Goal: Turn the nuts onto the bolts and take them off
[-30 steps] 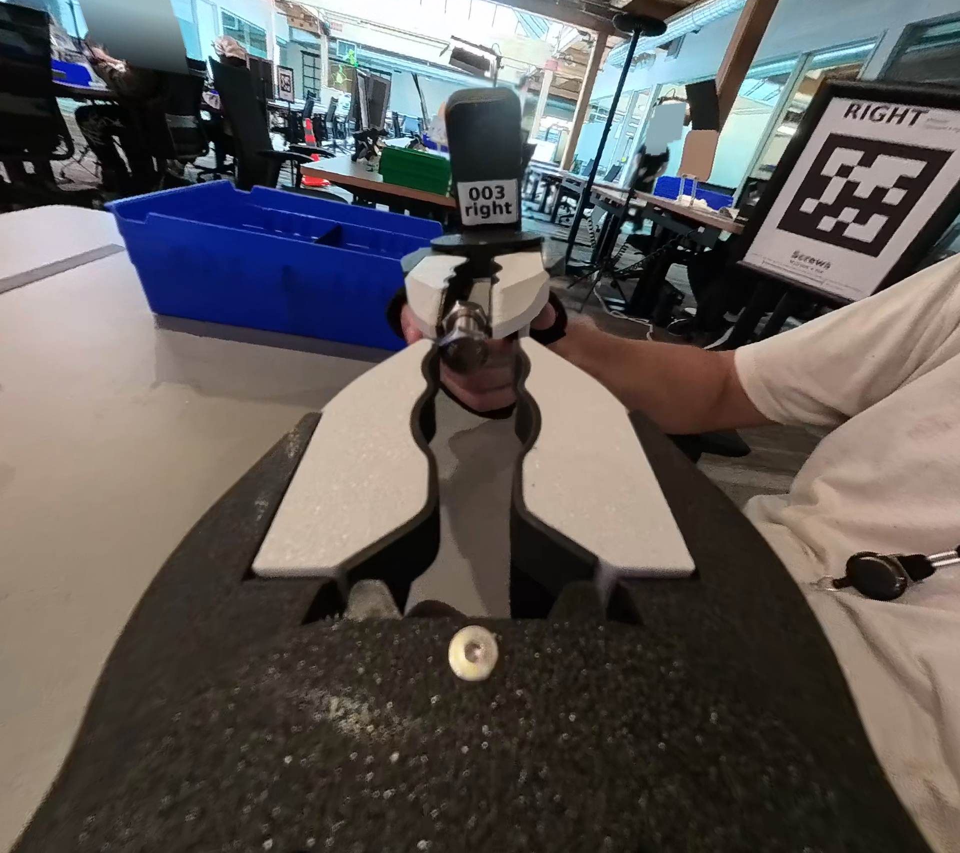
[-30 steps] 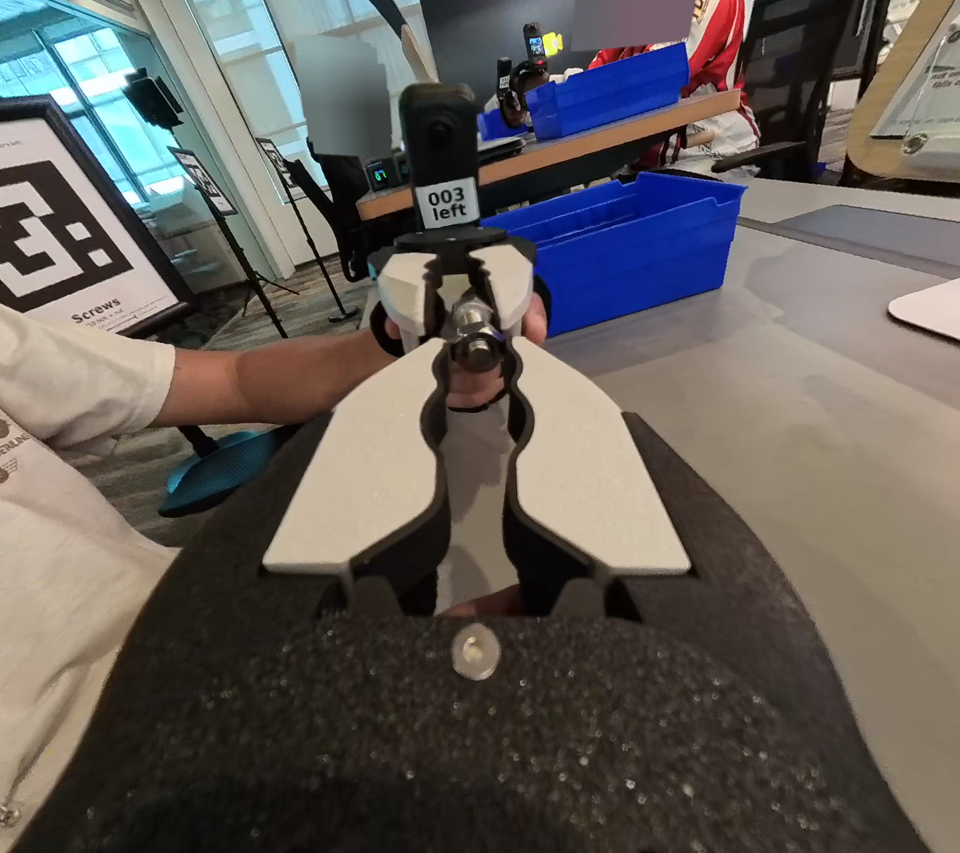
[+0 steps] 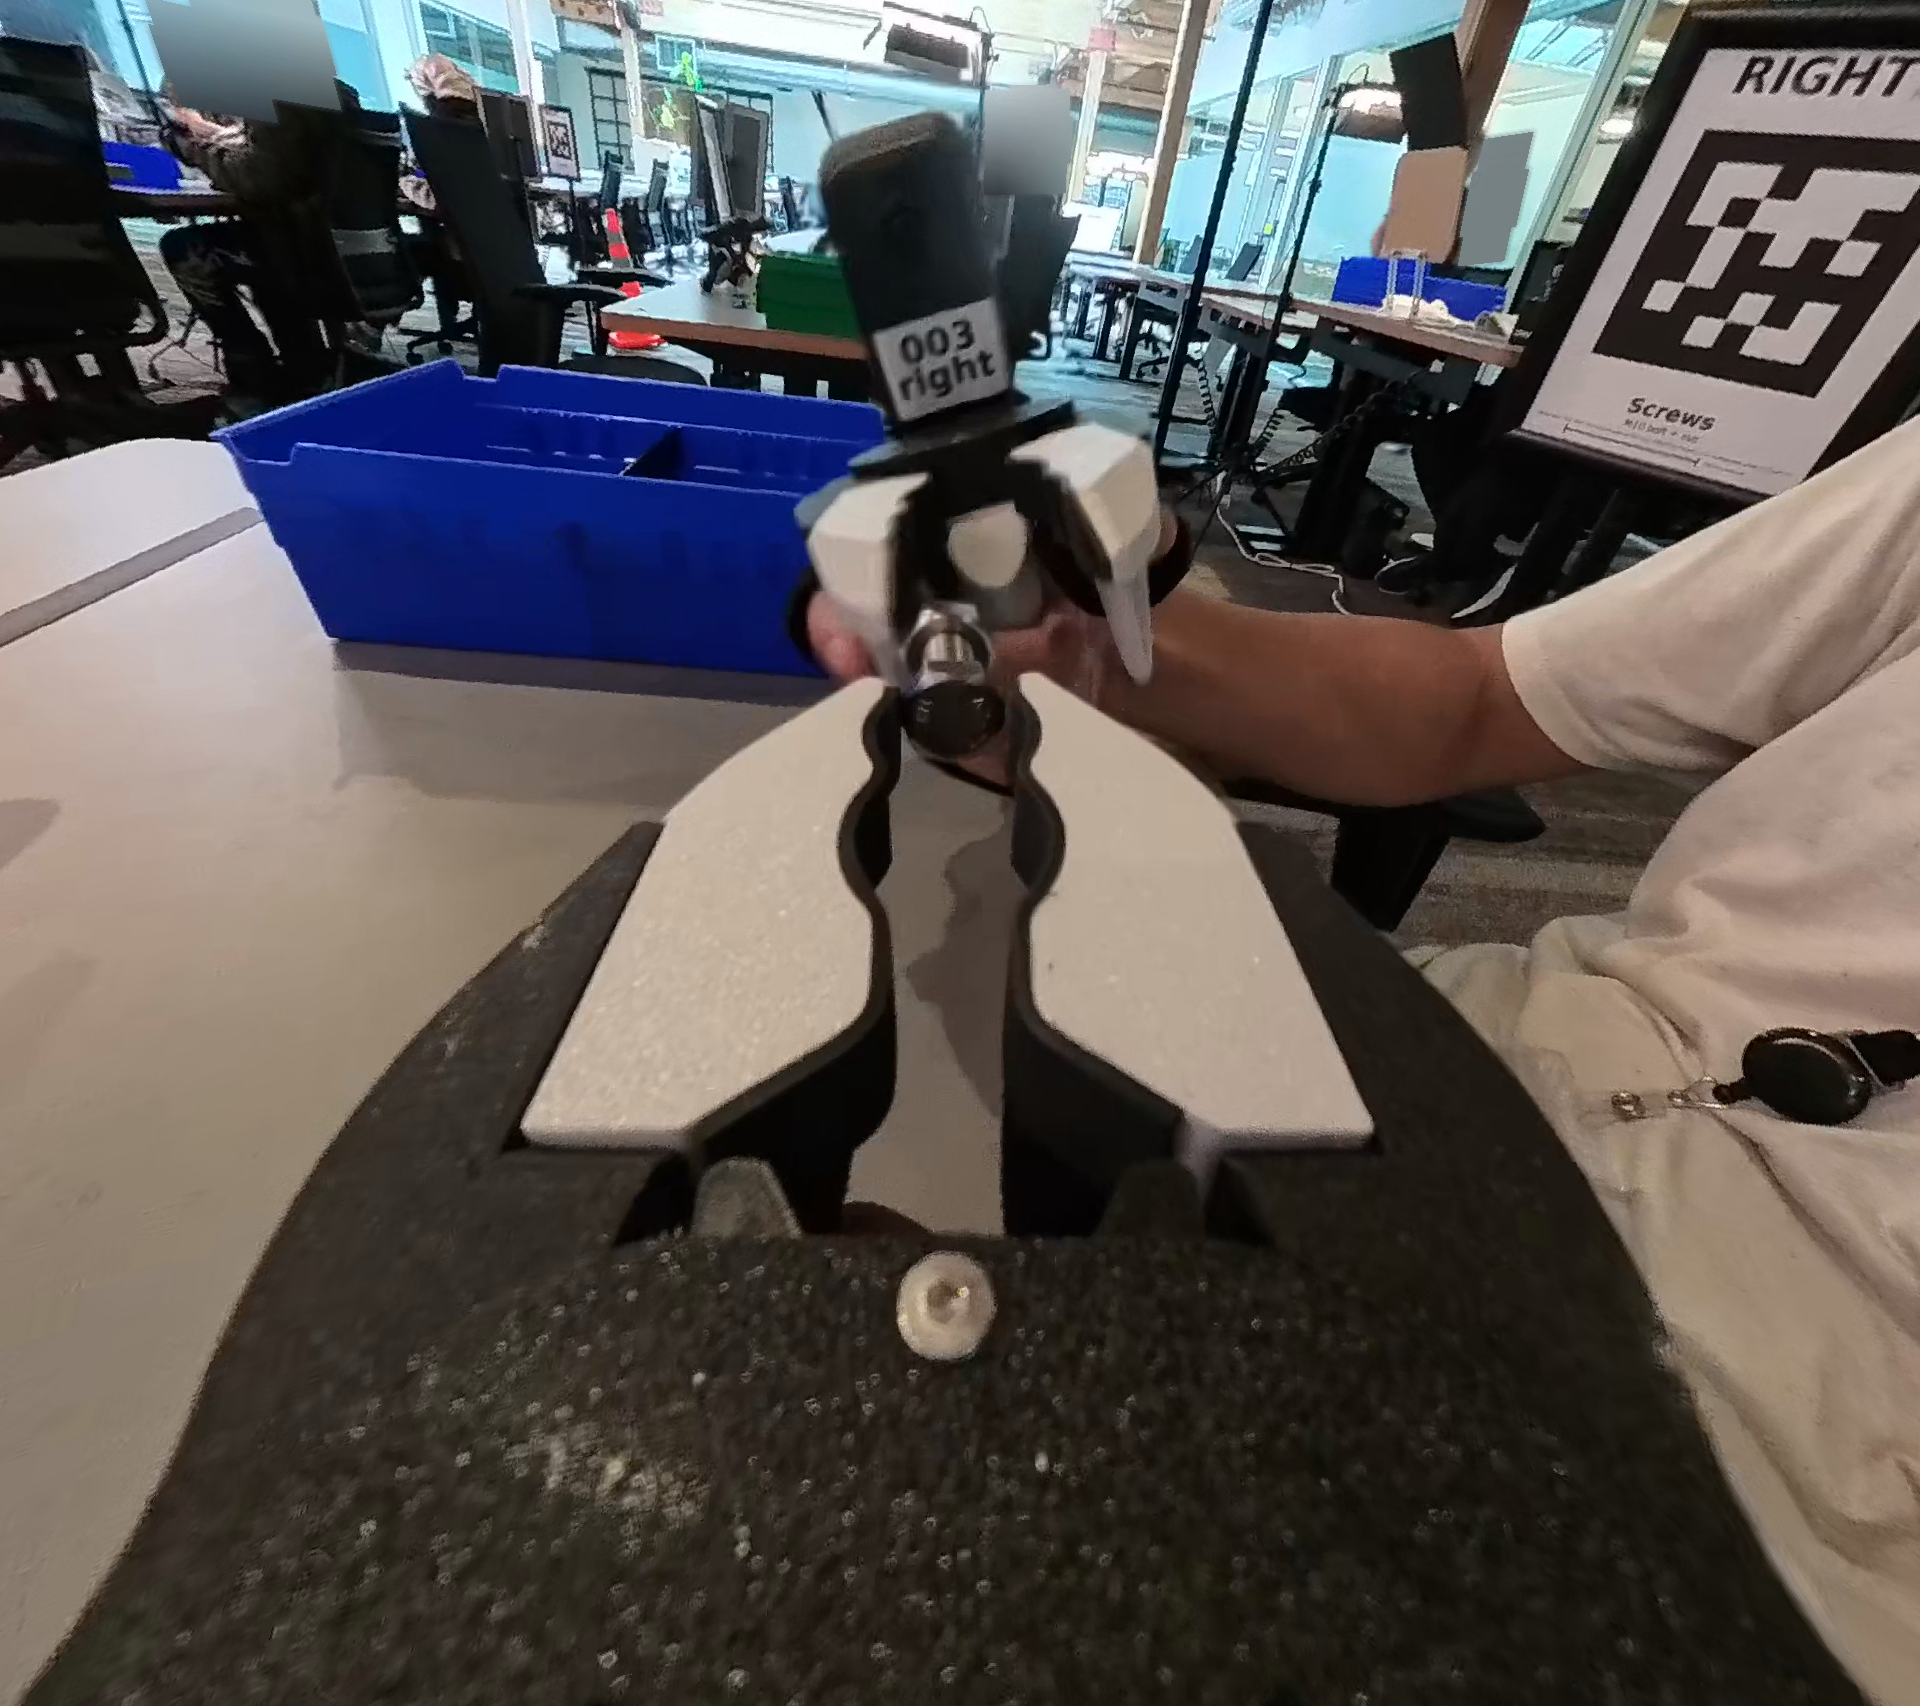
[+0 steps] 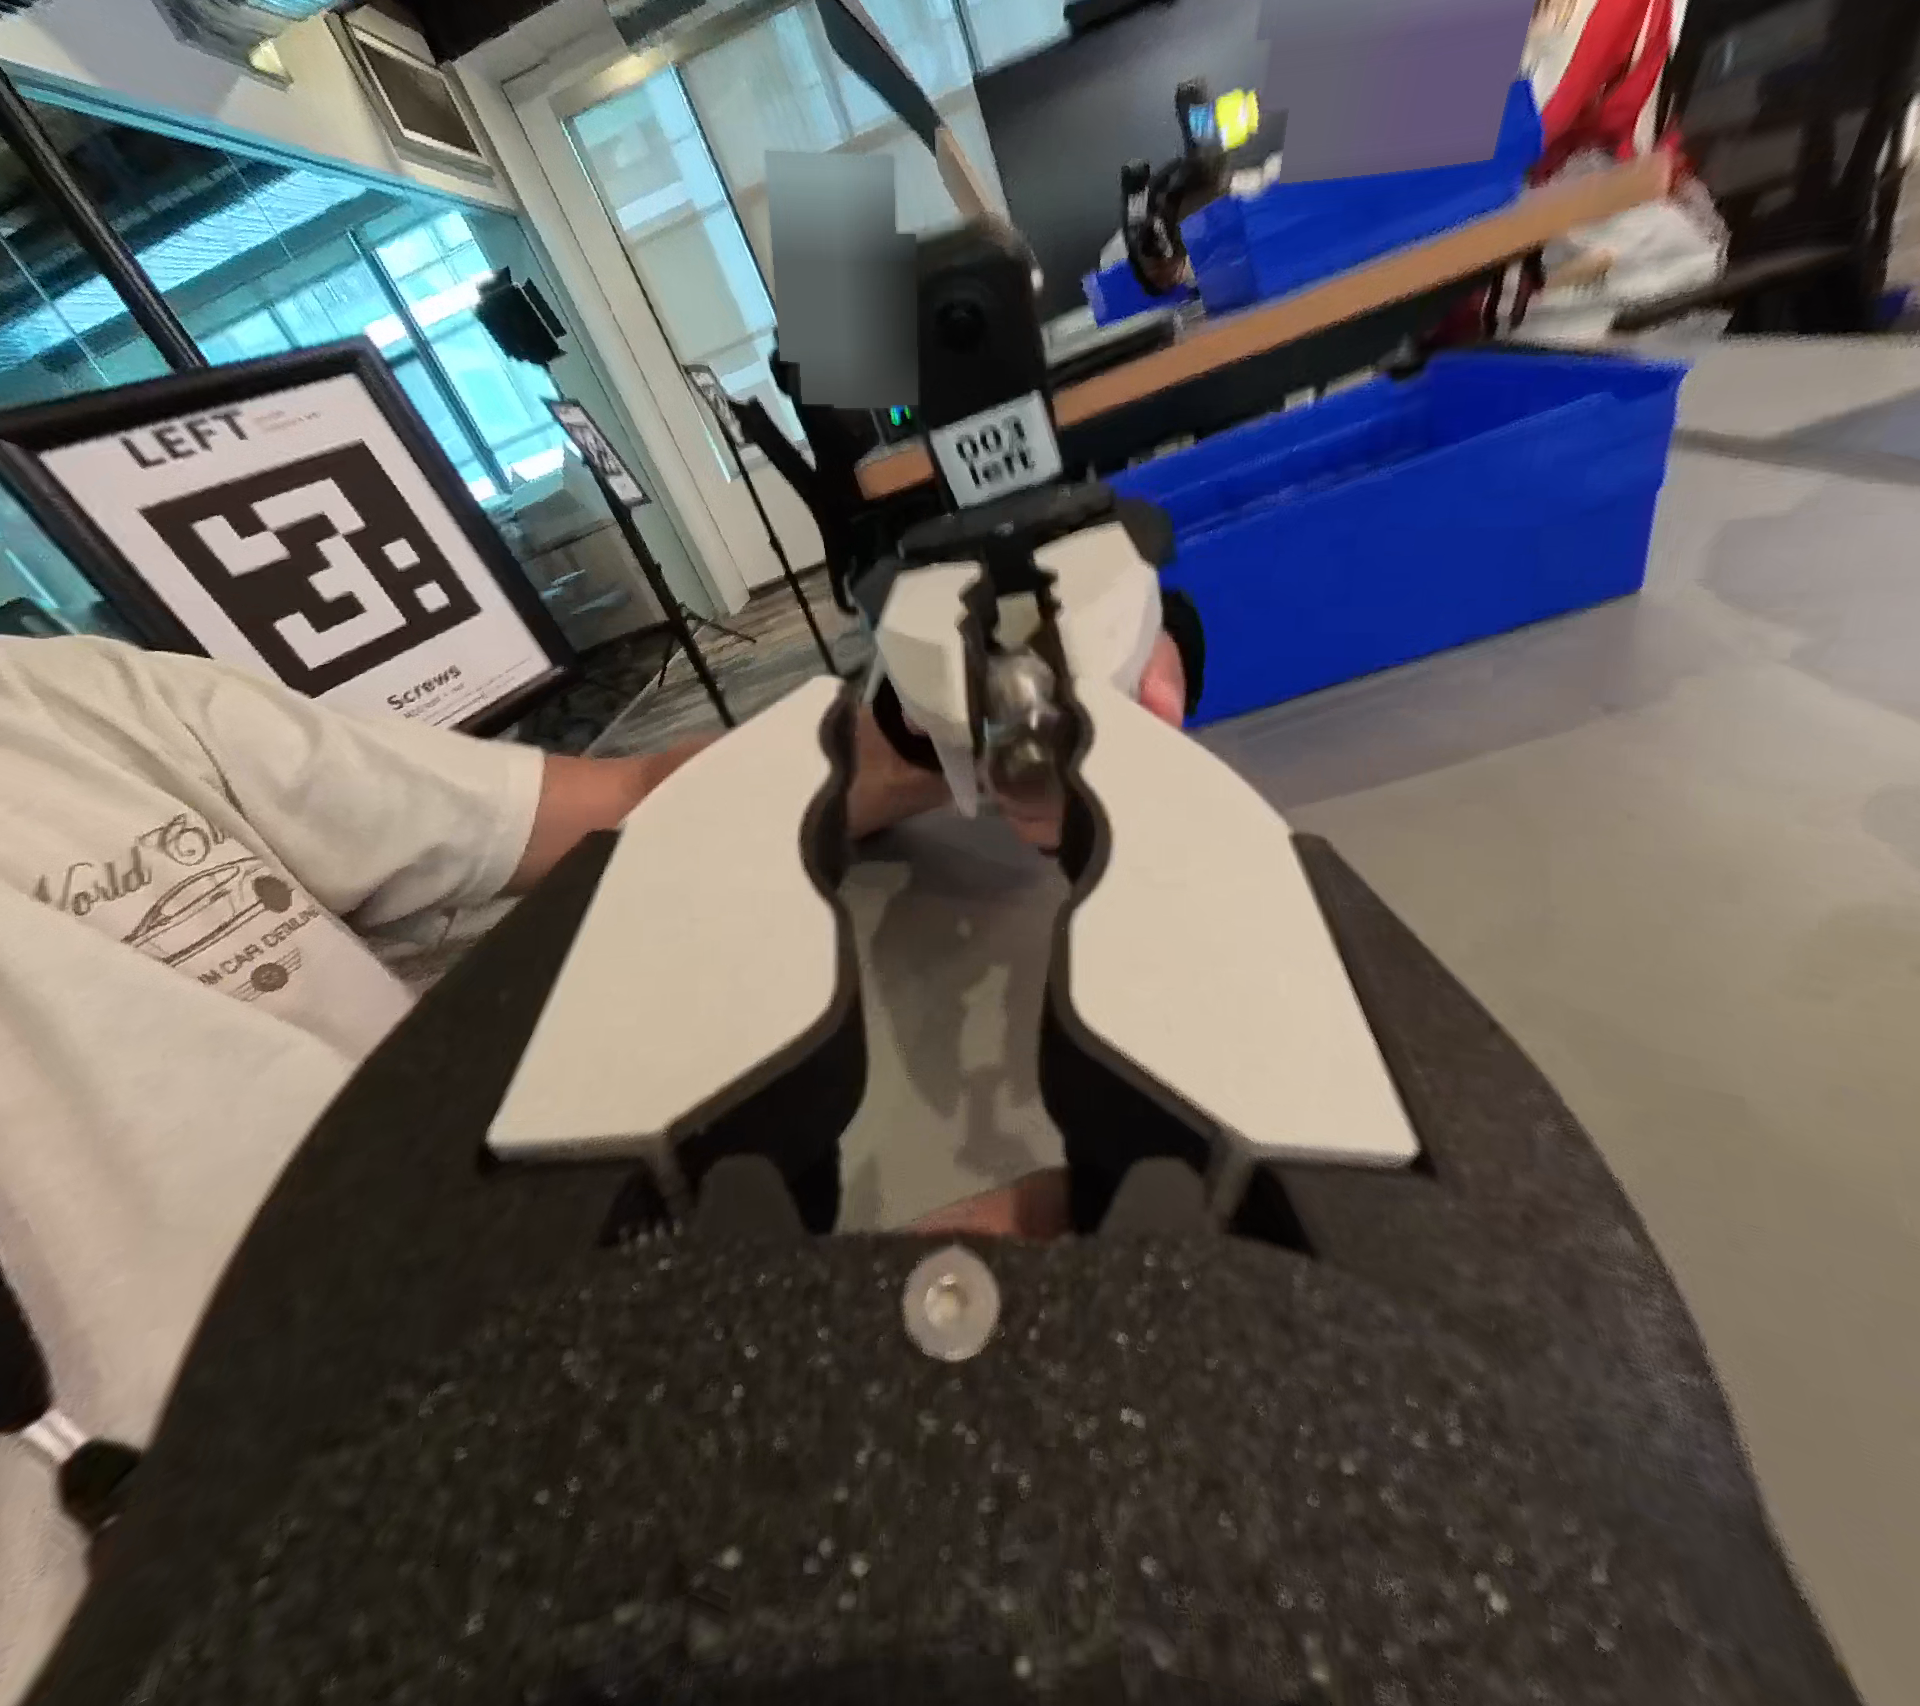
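Note:
My left gripper (image 3: 951, 716) is shut on a metal bolt (image 3: 951, 706) and holds it in the air above the grey table (image 3: 260, 825). A silver nut (image 3: 940, 648) sits on the bolt just beyond my fingertips. My right gripper (image 4: 956, 742) faces the left one, rolled to one side. Its jaws stand apart. The nut (image 4: 1023, 752) lies against its right finger (image 4: 1101, 815), and the left finger (image 4: 821, 742) is clear of it. In the left wrist view the right gripper (image 3: 1003, 617) shows tilted with spread fingers. In the right wrist view the left gripper (image 4: 1013, 700) grips the bolt.
A blue bin (image 3: 540, 534) stands on the table behind the grippers and also shows in the right wrist view (image 4: 1403, 534). Framed marker boards stand off the table at either side (image 3: 1745, 274) (image 4: 301, 555). The person's forearm (image 3: 1351, 700) reaches in from the right.
My right gripper has rolled to one side and its jaws have spread apart off the nut. My left gripper still holds the bolt in about the same place.

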